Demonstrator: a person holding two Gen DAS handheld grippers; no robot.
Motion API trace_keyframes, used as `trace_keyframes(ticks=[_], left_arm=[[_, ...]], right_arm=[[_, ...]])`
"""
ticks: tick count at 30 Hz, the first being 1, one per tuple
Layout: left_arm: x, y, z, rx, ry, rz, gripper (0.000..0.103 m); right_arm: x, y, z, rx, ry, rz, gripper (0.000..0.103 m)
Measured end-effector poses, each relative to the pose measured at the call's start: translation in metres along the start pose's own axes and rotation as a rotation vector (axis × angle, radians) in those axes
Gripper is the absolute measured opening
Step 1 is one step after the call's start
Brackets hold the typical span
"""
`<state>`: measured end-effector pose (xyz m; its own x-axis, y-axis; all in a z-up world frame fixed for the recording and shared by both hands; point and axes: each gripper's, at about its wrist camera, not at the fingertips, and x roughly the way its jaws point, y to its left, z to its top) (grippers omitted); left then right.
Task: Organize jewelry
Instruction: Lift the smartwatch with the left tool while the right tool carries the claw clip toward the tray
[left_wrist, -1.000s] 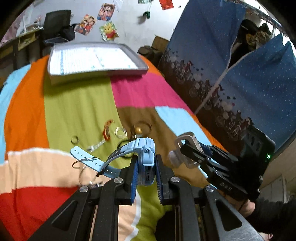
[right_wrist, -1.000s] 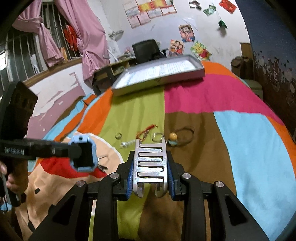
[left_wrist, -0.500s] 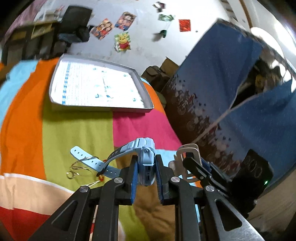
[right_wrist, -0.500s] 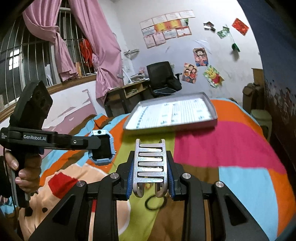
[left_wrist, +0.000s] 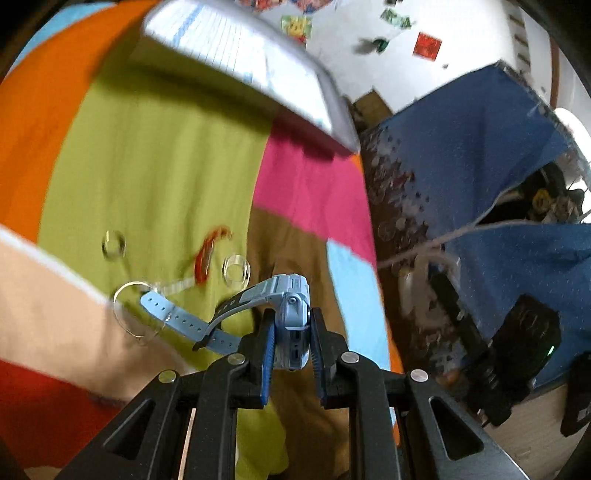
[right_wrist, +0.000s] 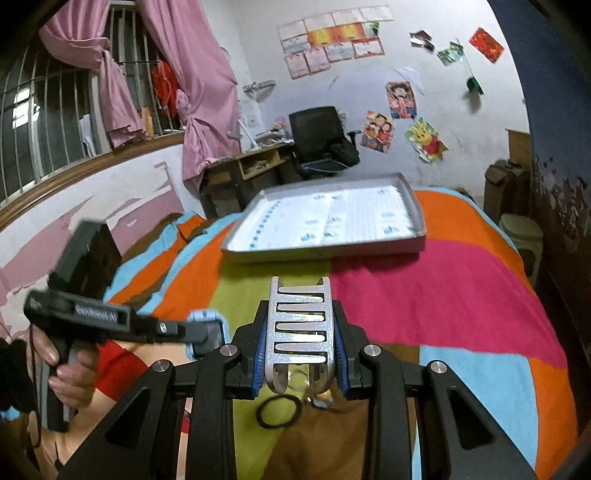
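My left gripper (left_wrist: 291, 326) is shut on a light blue watch (left_wrist: 291, 295), whose strap (left_wrist: 173, 315) hangs out to the left above the bedspread. Below it lie a clear ring (left_wrist: 236, 269), a red band (left_wrist: 207, 254), a small ring (left_wrist: 113, 243) and a thin wire hoop (left_wrist: 129, 310). My right gripper (right_wrist: 301, 314) is shut on a silver slotted clip (right_wrist: 300, 347). A black ring band (right_wrist: 279, 410) lies under it. The grey tray (right_wrist: 413, 236) rests at the far end of the bed. In the right wrist view the left gripper (right_wrist: 207, 332) is low at the left, held by a hand (right_wrist: 70, 373).
A patchwork bedspread (right_wrist: 443, 288) covers the bed. A blue patterned curtain (left_wrist: 480, 155) hangs along its right side. Beyond the tray stand a black chair (right_wrist: 317, 133) and a desk (right_wrist: 255, 166). A barred window with pink curtains (right_wrist: 192, 74) is at the left.
The left gripper has dropped and rolled, so the loose jewelry shows below the watch again. The right gripper has risen, and the tray now lies straight ahead. Both grips are unchanged.
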<state>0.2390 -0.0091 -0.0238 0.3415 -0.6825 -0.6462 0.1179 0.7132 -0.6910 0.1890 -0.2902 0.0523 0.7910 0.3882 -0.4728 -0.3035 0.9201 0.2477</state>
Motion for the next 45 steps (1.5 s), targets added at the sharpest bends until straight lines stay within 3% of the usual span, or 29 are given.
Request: trace_keyframes(ticks=[7,10,12,17,22,27,32,35,41,45], left_arm=[[0.012,0.006,-0.038,0.065,0.222,0.083,0.017],[0.003,0.01,-0.048,0.057,0.296,0.057,0.017],[-0.006,0.012,-0.049,0.018,0.313,-0.01,0.017],[-0.02,0.009,-0.041,-0.041,0.246,-0.11,0.017],[-0.025,-0.01,-0.012,-0.024,0.157,-0.143,0.017],[-0.037,-0.019,0.019,-0.087,0.054,-0.259,0.017],[-0.038,-0.032,0.04,-0.051,0.013,-0.234,0.017],[-0.034,-0.039,0.049,-0.016,0.029,-0.205,0.017],[-0.026,-0.03,0.074,-0.046,0.008,-0.275,0.017],[-0.02,-0.029,0.088,0.039,-0.008,-0.156,0.017]], right_arm=[[0.003,-0.002,-0.021,0.004,0.037,-0.002,0.027],[0.003,0.001,-0.033,-0.002,0.048,0.012,0.027],[0.005,0.004,-0.039,-0.004,0.058,0.023,0.027],[0.012,0.012,-0.049,-0.022,0.082,0.037,0.027],[0.001,0.007,-0.044,-0.029,0.047,0.012,0.027],[-0.009,-0.007,-0.032,0.0,0.009,-0.014,0.027],[-0.011,-0.014,-0.023,0.015,-0.015,-0.027,0.027],[-0.011,-0.016,-0.017,0.014,-0.027,-0.032,0.027],[-0.001,-0.025,-0.005,0.012,-0.028,-0.038,0.027],[0.014,-0.031,0.004,0.012,-0.018,-0.041,0.027]])
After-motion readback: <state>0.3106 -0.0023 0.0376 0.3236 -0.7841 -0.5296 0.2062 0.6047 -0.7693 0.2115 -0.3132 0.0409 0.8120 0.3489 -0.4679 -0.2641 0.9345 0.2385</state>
